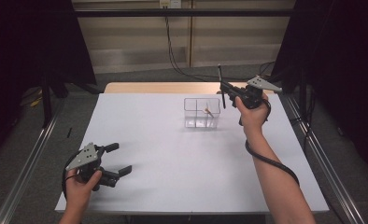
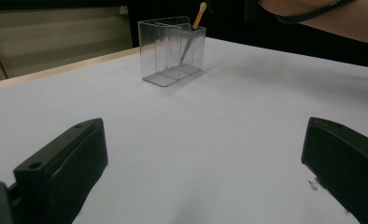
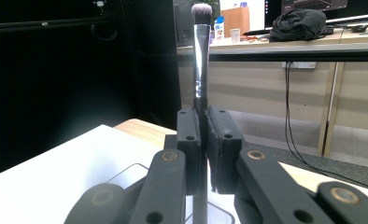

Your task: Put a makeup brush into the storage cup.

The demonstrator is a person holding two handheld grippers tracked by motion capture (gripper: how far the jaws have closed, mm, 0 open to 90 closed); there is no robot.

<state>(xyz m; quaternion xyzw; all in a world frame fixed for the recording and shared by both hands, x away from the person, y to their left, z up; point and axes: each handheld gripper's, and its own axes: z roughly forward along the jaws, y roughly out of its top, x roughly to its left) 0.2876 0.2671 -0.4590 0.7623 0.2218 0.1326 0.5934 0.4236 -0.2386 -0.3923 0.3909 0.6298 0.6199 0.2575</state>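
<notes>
Makeup brush (image 3: 201, 60), slim, black-handled with a dark bristle tip, stands upright clamped in the right gripper (image 1: 227, 89), raised just beside the clear plastic divided box (image 1: 201, 112) on the white table (image 1: 173, 158). Left gripper (image 1: 116, 159) rests near the table's front corner, jaws spread wide, grasping nothing.

The clear glossy plastic organiser (image 2: 173, 49) stands on a matt white surface (image 1: 173, 158); the makeup brush (image 3: 200, 65) has a shiny metal ferrule.
</notes>
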